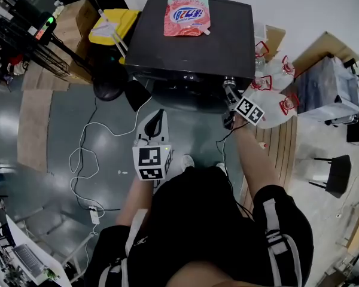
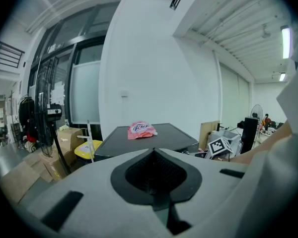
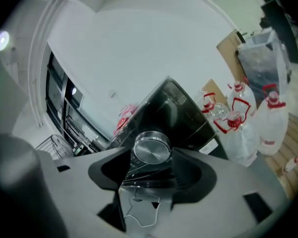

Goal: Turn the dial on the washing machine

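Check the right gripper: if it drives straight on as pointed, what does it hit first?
The dial. It already sits between the jaws of the right gripper, with the washer front directly behind it. I can't tell whether the pads are touching the dial yet.

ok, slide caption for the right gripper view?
Right gripper clamps the silver dial on the black washing machine, red-capped jugs standing beside it.

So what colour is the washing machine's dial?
Silver metal dial; right gripper view shows it best.
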Demonstrator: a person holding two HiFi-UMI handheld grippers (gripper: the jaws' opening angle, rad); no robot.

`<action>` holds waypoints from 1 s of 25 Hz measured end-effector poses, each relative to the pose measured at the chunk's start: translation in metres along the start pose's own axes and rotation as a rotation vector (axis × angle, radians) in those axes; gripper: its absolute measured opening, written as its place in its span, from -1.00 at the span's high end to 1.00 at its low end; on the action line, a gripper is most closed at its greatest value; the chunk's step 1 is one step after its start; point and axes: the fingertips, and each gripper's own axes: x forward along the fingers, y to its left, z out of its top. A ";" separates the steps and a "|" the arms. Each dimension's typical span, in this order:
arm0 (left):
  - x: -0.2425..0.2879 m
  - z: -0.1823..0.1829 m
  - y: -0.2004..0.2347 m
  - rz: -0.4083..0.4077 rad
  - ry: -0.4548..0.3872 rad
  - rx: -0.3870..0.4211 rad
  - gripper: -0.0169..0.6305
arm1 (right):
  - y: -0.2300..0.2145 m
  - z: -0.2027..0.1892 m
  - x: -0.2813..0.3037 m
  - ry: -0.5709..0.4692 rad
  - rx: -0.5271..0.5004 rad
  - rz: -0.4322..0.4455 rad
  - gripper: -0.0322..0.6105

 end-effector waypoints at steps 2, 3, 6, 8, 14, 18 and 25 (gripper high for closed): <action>0.003 0.006 -0.004 -0.014 -0.015 -0.006 0.96 | 0.007 0.007 -0.016 -0.006 -0.087 -0.031 0.11; 0.005 0.009 -0.006 -0.021 -0.025 -0.010 0.96 | 0.012 0.012 -0.025 -0.015 -0.139 -0.049 0.20; 0.012 0.022 -0.015 -0.049 -0.061 -0.021 0.96 | 0.040 0.035 -0.051 -0.075 -0.332 -0.069 0.81; 0.016 0.031 -0.023 -0.070 -0.085 -0.024 0.96 | 0.069 0.052 -0.070 -0.125 -0.445 -0.045 0.86; 0.025 0.054 -0.046 -0.136 -0.133 -0.021 0.96 | 0.155 0.092 -0.134 -0.315 -0.657 0.022 0.87; 0.029 0.065 -0.060 -0.177 -0.158 -0.007 0.96 | 0.194 0.098 -0.175 -0.407 -0.735 0.053 0.88; 0.026 0.075 -0.082 -0.228 -0.182 0.011 0.96 | 0.207 0.092 -0.203 -0.448 -0.764 0.024 0.87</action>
